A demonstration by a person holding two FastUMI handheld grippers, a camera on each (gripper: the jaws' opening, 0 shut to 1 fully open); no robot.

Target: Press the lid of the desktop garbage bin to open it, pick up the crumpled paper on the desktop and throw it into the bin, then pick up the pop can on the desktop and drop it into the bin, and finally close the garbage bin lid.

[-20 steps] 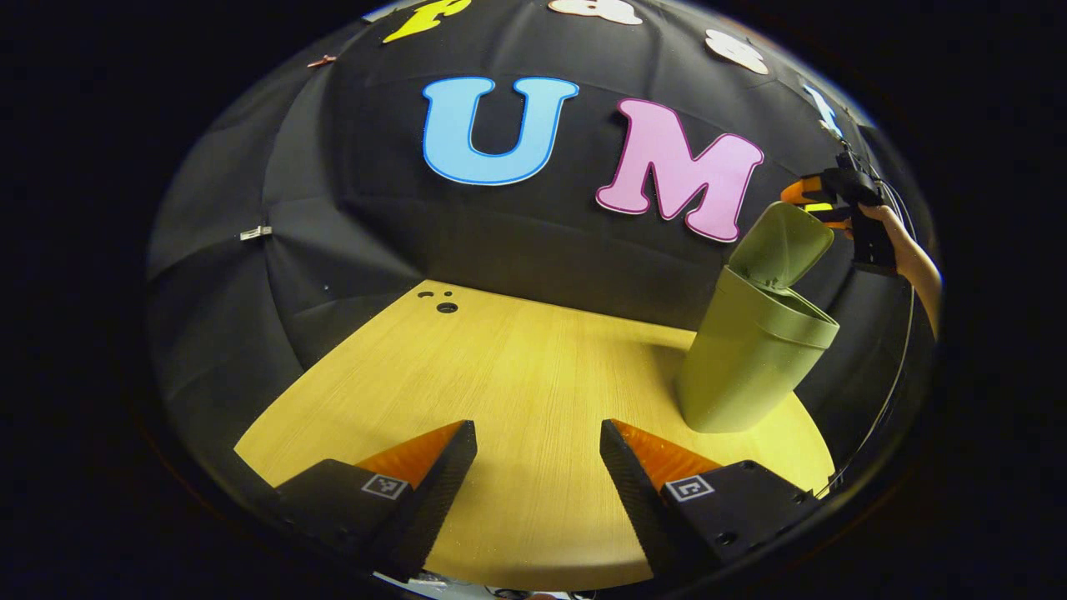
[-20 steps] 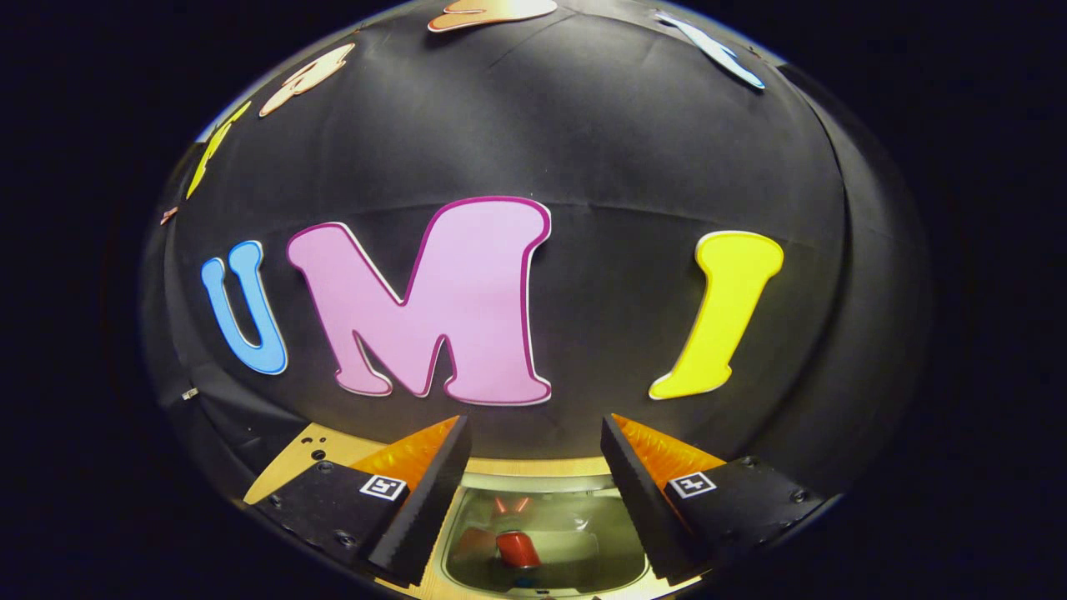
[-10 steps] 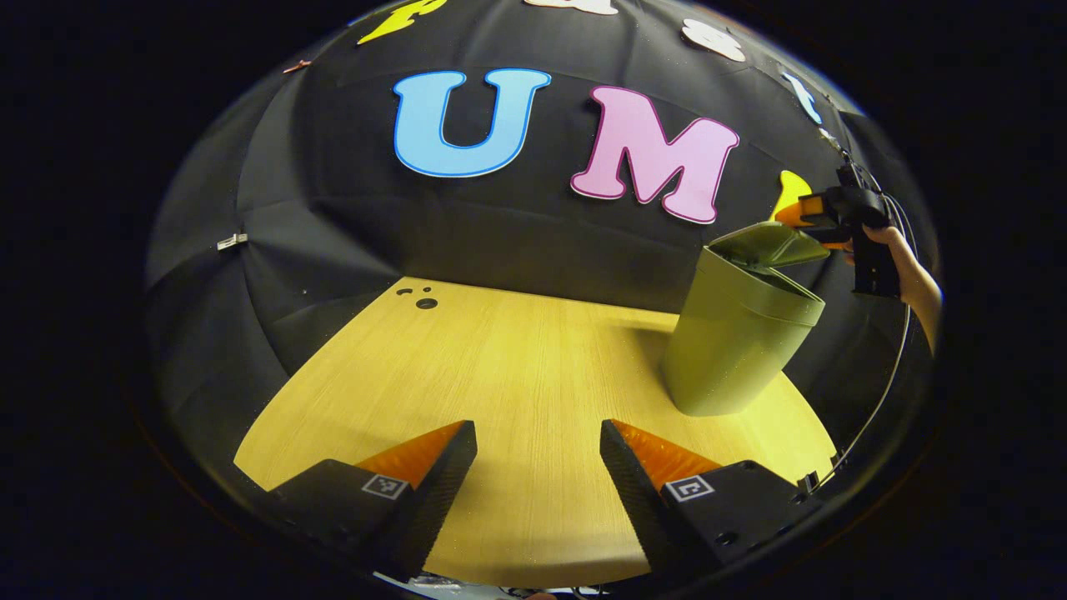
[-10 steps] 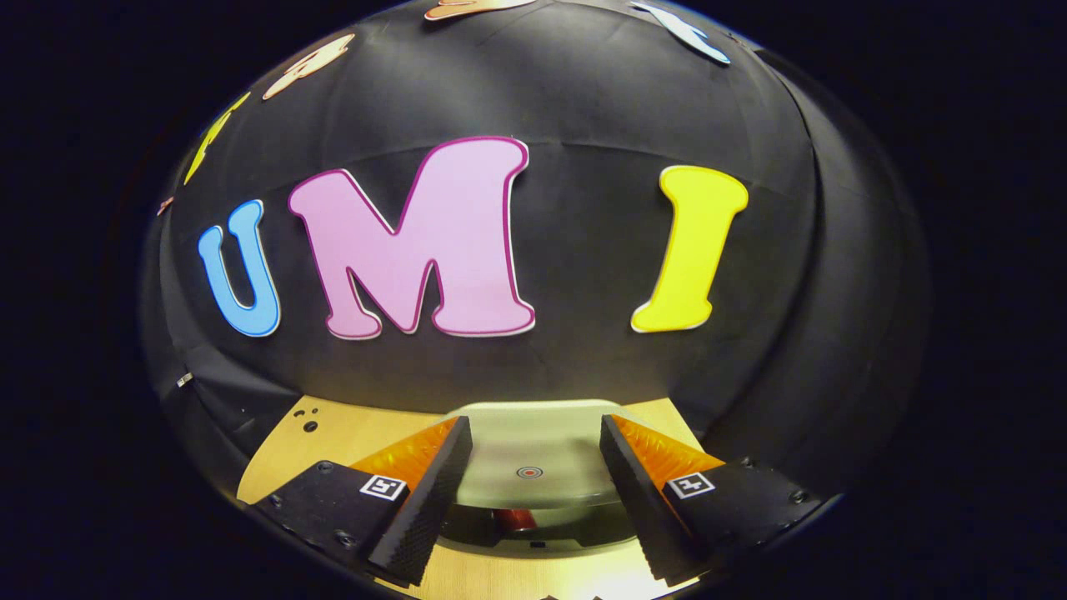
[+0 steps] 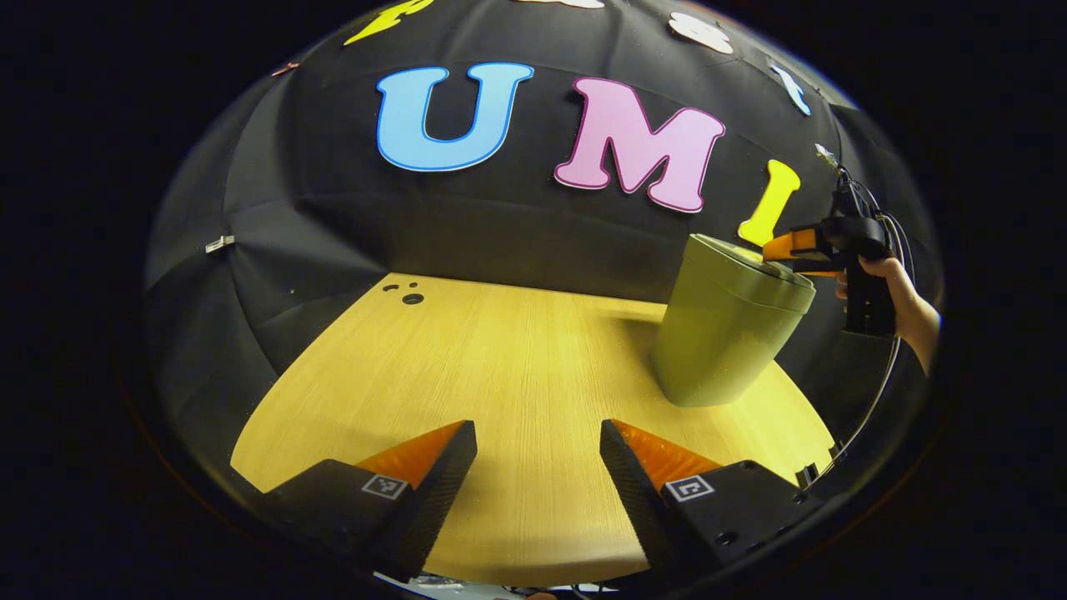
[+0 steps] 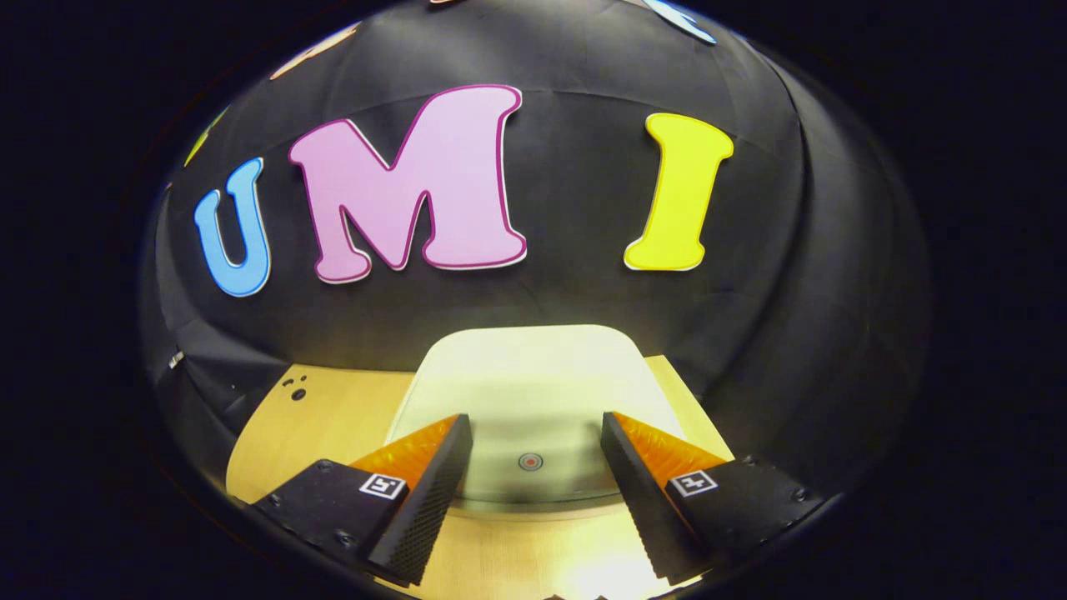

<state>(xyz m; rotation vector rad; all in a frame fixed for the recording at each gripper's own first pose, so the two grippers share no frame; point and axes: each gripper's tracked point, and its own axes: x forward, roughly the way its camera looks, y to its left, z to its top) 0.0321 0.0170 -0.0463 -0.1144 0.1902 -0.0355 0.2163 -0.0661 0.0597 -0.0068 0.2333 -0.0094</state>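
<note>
The olive-green garbage bin (image 5: 721,337) stands on the wooden desktop (image 5: 500,367) at the right of the left gripper view, with its lid (image 6: 533,392) down flat. In the right gripper view my right gripper (image 6: 535,433) is open, its fingers resting over the lid on either side of a small red dot (image 6: 530,461). That same gripper (image 5: 792,250) shows in the left gripper view at the bin's top edge, held by a hand (image 5: 904,304). My left gripper (image 5: 538,437) hangs open over bare desktop, well left of the bin, holding nothing.
A few small holes (image 5: 408,293) mark the desktop's far left corner. The booth's black cloth wall runs close behind the bin. A cable (image 5: 875,400) hangs from the right gripper down past the desk's right edge.
The bin's lid has swung from upright to fully down under the right gripper, hiding the red can inside. The left gripper has drifted slightly, still open.
</note>
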